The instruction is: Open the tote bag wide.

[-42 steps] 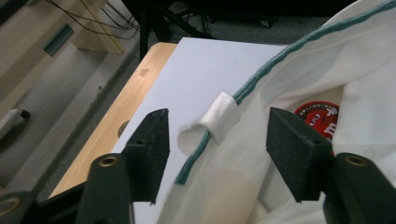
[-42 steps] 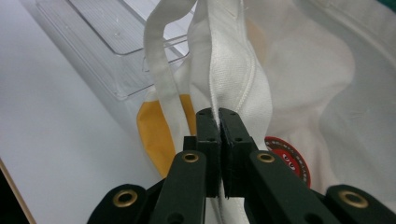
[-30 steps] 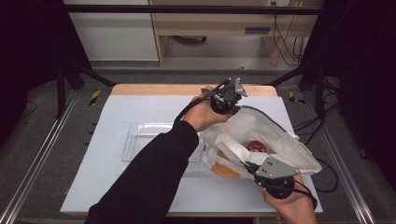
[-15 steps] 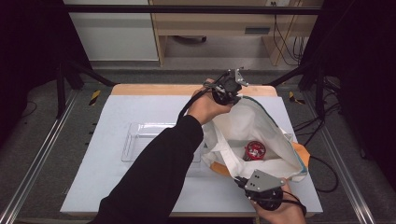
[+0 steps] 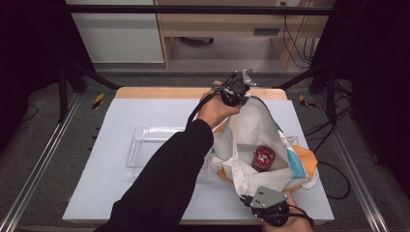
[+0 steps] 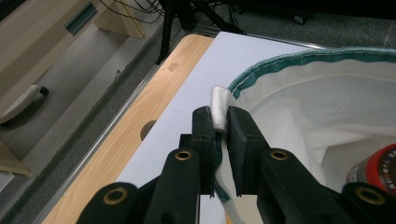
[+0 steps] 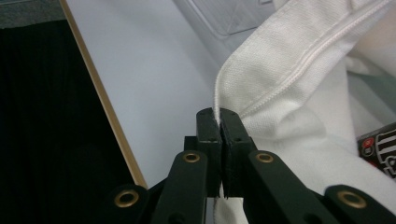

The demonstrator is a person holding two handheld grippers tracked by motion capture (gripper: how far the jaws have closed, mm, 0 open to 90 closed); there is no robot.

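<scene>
A white cloth bag point(image 5: 251, 128) with teal and orange trim is held stretched open between my two grippers. At the table's far edge, my left gripper point(image 5: 241, 93) is shut on the bag's rim; in the left gripper view the jaws point(image 6: 219, 122) pinch a white strap beside the teal hem point(image 6: 303, 58). My right gripper point(image 5: 256, 194) is at the near edge, shut on the bag's opposite white edge point(image 7: 280, 60), with its jaws point(image 7: 219, 122) closed tight on the cloth. A red-topped can point(image 5: 263, 158) lies inside the bag and also shows in both gripper views point(image 6: 376, 165) point(image 7: 380, 144).
A clear plastic tray point(image 5: 145, 145) lies on the pale table mat point(image 5: 121, 116) left of the bag, partly under the left sleeve point(image 5: 169, 179). A wooden strip point(image 5: 159, 92) borders the far table edge. Cables trail off the right side.
My right gripper has pulled its edge of the bag toward the near table edge, widening the mouth. The left gripper has shifted slightly farther away, still holding the rim.
</scene>
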